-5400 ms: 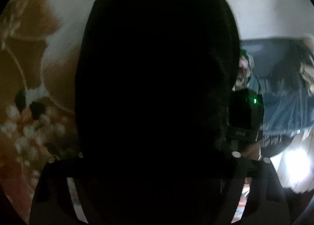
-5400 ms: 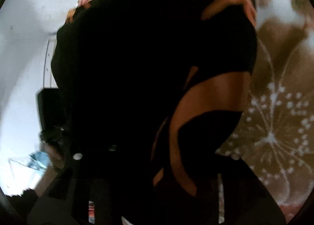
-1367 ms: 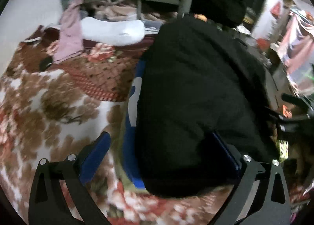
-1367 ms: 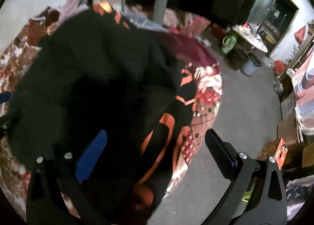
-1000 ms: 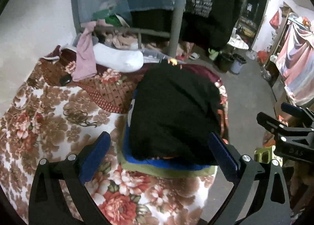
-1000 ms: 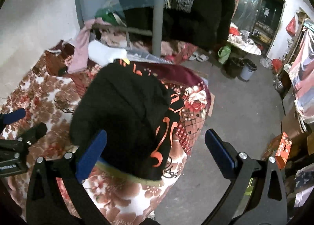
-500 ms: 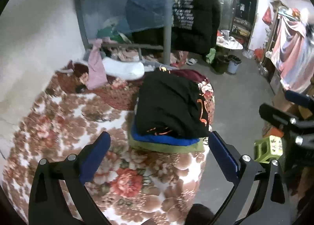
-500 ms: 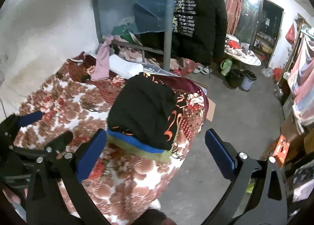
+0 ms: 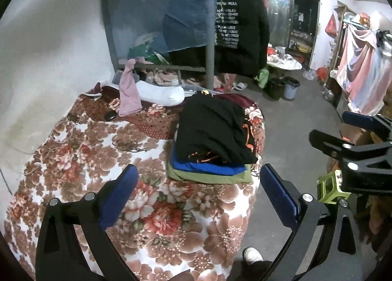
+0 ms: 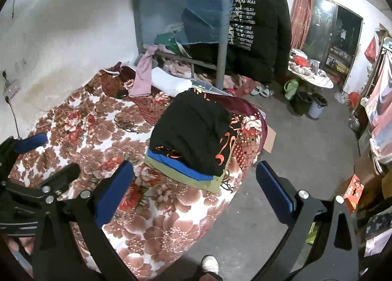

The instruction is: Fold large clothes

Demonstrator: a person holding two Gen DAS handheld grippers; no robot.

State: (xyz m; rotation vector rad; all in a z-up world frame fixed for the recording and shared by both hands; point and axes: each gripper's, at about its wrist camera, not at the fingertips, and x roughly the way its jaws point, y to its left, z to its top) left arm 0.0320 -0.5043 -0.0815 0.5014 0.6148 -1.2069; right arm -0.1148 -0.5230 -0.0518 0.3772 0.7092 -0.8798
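A folded black garment with orange print [image 9: 212, 131] [image 10: 193, 131] lies on top of a stack, over a blue piece [image 9: 208, 167] and an olive green piece [image 9: 210, 177], at the right side of the floral bed blanket [image 9: 98, 148] [image 10: 93, 129]. My left gripper [image 9: 198, 190] is open and empty, held high and well back from the stack. My right gripper [image 10: 194, 186] is open and empty too, also high above the bed's near edge. The right gripper also shows in the left wrist view [image 9: 355, 148], and the left gripper in the right wrist view [image 10: 36, 165].
A pink cloth [image 9: 127, 94] and a white pillow [image 9: 159, 93] lie at the bed's far end by a metal post [image 9: 210, 36]. A black jacket [image 9: 240, 26] hangs behind. Buckets [image 9: 289, 87], a green stool [image 9: 330, 186] and the bare floor [image 10: 306, 148] are on the right.
Both grippers let go of the black garment, left it on the stack, and pulled back and up, open. The view has widened from dark cloth to the whole bed.
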